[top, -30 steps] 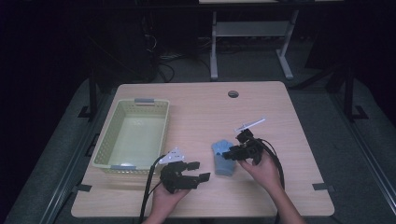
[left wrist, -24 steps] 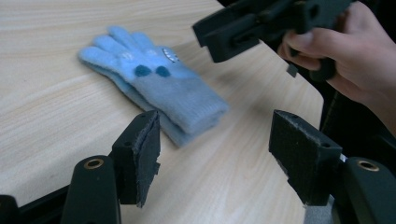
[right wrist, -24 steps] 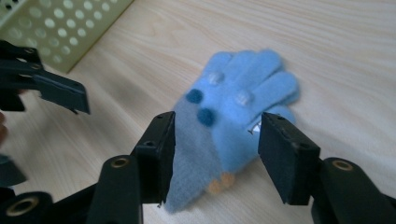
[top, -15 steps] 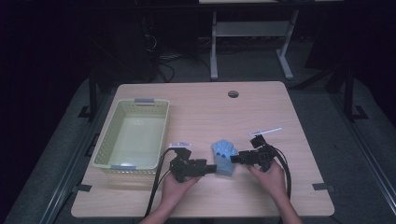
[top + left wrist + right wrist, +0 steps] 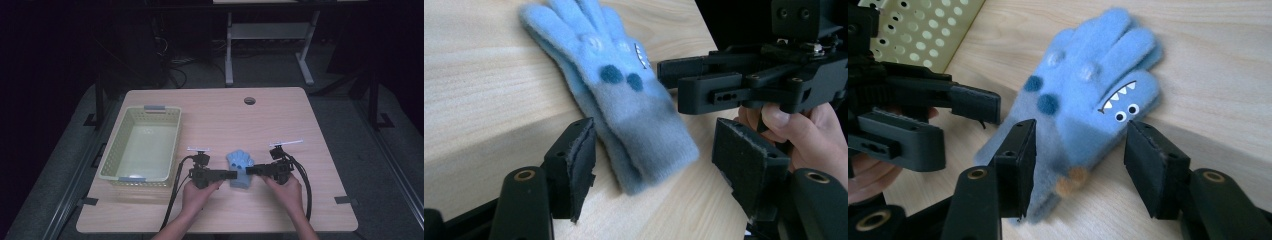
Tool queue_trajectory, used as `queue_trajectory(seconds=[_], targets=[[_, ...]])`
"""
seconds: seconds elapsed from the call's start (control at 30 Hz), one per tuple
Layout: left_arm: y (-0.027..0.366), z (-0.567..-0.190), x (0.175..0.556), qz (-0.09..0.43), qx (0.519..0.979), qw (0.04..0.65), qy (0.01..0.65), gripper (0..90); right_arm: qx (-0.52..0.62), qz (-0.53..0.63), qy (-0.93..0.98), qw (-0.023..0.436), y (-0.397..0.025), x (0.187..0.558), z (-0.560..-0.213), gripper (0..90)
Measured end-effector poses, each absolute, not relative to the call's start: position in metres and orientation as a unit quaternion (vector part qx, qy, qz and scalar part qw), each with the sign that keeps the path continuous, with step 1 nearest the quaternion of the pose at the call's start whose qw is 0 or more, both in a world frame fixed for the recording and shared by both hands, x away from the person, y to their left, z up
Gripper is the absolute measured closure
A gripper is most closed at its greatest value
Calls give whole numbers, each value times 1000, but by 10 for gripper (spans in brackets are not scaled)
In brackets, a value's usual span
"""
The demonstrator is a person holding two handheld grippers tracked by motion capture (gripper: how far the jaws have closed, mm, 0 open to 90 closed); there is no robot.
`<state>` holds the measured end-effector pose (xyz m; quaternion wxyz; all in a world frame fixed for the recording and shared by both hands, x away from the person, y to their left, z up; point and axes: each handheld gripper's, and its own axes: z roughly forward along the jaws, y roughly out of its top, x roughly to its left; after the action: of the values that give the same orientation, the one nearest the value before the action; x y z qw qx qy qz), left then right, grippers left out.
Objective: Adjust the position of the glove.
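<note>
A light blue glove with a monster face and dark blue spots lies flat on the wooden table, fingers pointing away from the person. My left gripper reaches in from the left, and its open jaws straddle the cuff of the glove. My right gripper comes from the right and stands open around the glove at the palm. Left gripper and right gripper point at each other across the glove, neither clamped on it.
A pale yellow-green perforated basket stands empty at the table's left, and its corner shows in the right gripper view. A round cable hole sits near the far edge. Black cables trail off the front edge.
Both grippers swung inward and now face each other with the glove between their open jaws. The glove shifted slightly and lies flat between them.
</note>
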<state>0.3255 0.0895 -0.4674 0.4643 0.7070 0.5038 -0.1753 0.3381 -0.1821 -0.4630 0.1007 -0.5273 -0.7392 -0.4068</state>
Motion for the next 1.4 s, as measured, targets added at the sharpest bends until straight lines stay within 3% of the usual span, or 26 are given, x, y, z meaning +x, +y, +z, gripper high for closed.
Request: queue_trajectory(seconds=[0.7, 1.27, 1.4], targets=[[83, -479, 331, -191, 713, 445, 508, 462, -537, -408, -731, 102, -176, 337, -471, 522], [79, -481, 332, -193, 713, 445, 506, 527, -533, -413, -733, 87, -169, 333, -474, 644], [75, -482, 333, -192, 717, 441, 504, 585, -537, -414, -730, 87, -170, 332, -475, 658]])
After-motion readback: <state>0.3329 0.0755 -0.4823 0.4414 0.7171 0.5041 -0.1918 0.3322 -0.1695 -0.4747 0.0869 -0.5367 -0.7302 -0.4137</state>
